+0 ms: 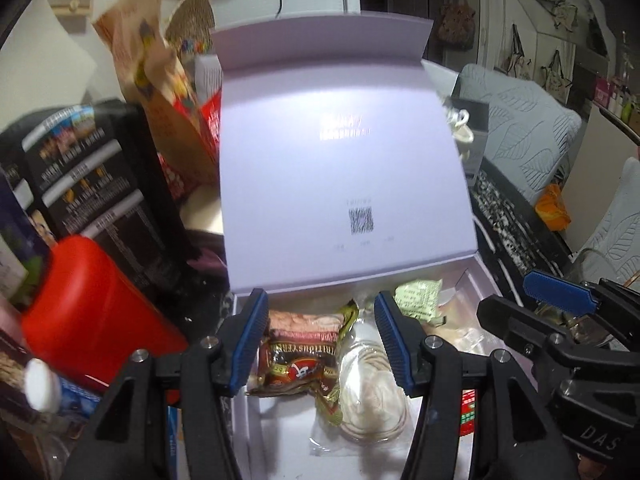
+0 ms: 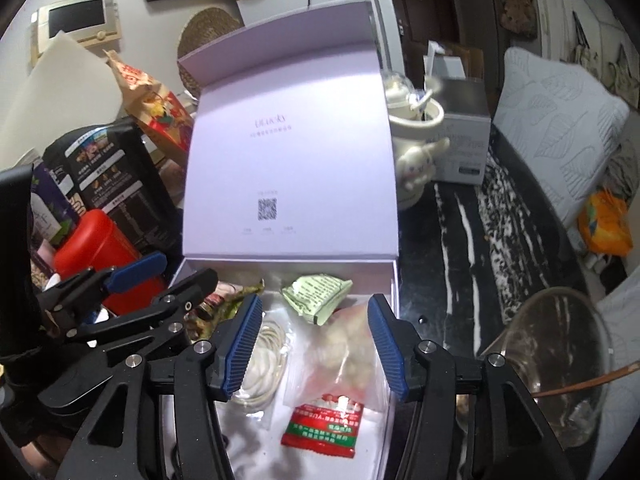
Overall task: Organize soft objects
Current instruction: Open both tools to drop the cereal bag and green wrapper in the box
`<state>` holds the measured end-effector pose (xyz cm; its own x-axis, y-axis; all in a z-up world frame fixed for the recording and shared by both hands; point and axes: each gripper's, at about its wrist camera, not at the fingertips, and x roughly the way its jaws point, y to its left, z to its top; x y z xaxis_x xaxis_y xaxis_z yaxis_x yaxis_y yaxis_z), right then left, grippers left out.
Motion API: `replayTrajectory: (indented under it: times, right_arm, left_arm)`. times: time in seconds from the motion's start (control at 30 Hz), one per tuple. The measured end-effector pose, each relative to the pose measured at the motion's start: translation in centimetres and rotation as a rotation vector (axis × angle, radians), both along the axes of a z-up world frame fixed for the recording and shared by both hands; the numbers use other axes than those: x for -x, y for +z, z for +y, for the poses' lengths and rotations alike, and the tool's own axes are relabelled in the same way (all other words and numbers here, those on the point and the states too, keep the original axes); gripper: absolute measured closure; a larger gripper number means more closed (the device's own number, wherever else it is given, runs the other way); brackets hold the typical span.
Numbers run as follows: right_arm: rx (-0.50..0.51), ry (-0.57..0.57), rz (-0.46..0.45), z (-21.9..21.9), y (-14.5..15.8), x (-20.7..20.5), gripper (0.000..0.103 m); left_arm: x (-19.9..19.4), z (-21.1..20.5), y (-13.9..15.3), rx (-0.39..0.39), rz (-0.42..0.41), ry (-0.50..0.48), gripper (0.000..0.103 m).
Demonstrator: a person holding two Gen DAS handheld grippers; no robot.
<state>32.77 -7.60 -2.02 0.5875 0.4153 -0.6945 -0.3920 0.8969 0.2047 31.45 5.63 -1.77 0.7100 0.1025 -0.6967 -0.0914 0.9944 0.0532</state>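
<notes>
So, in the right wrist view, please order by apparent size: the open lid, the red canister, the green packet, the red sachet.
1. open lid
2. red canister
3. green packet and red sachet look alike; the sachet lies nearer the camera, so I leave them unranked.

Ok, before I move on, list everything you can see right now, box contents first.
Gift box: one, pale lilac, centre, lid standing open.
Green sachet: one, light green, back of the box.
Snack pack: one, brown, red and pink, left part of the box.
Coiled cord bag: one, clear with white coil, middle of the box.
Clear pouch: one, transparent, right part of the box.
Red sachet: one, red and green, front right of the box.
Red canister: one, left of the box.
Black carton: one, behind the canister.
Glass bowl: one, clear, right of the box.
Figurine mug: one, cream, right of the lid.
Left claw: open, above the box.
Right claw: open, above the box.
</notes>
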Motion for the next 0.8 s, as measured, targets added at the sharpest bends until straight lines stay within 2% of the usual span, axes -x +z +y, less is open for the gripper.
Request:
replayTrajectory:
  times: [0.37, 0.73, 0.8]
  right_arm:
    - [-0.021, 0.001, -0.099, -0.6, 5.1, 3.4, 0.048]
    - [-0.03, -0.005, -0.251, -1.8, 10.8, 9.3, 0.048]
    - [-0.033, -0.013, -0.282, -2.1, 11.8, 10.6, 0.042]
  left_arm:
    - [4.3, -0.3, 6.1, -0.013, -0.122, -0.018, 0.049]
    - [9.6, -0.8, 11.3, -0.009, -0.244, -0.042, 0.049]
    - [10.7, -0.8, 12.1, -0.006, -0.265, -0.046, 0.049]
